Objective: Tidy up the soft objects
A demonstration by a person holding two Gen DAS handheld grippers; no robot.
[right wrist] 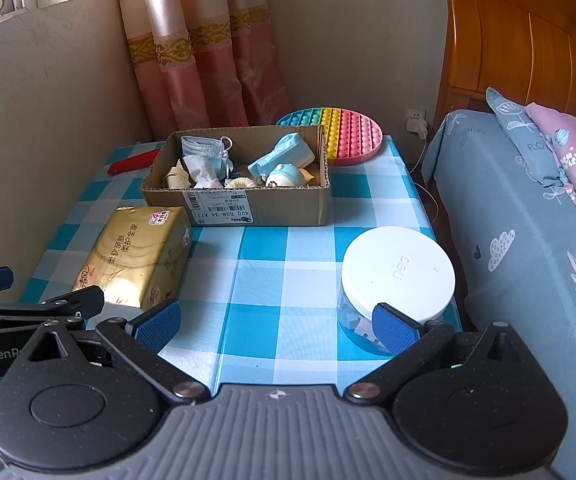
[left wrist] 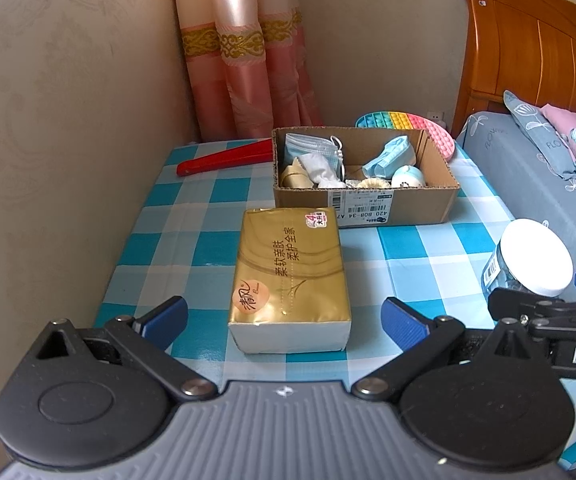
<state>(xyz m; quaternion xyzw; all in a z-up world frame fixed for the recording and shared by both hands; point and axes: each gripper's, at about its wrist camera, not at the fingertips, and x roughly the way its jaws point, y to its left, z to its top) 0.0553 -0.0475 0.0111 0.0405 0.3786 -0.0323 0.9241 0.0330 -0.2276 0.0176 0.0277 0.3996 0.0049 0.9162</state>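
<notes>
Lying on the checked tablecloth (left wrist: 407, 248) just in front of the cardboard box (left wrist: 367, 204), gold tissue pack (left wrist: 289, 276) is not yet stowed; left gripper (left wrist: 284, 320) faces it w/ tongs wide apart, empty. Box already holds masks (left wrist: 313, 148), cloth & small soft items. Right gripper (right wrist: 276, 322), also spread & empty, sits near white-lidded jar (right wrist: 397, 276). Approx. mostly done; pack left

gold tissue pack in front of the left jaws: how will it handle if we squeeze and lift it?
The gold tissue pack looks soft: its film wrapper is wrinkled, so it would likely give under the jaws. The glossy wrap may be somewhat slippery. It lies flat on the checkered tablecloth, so it is unlikely to roll or tip, and is probably light for its bulk.
</notes>
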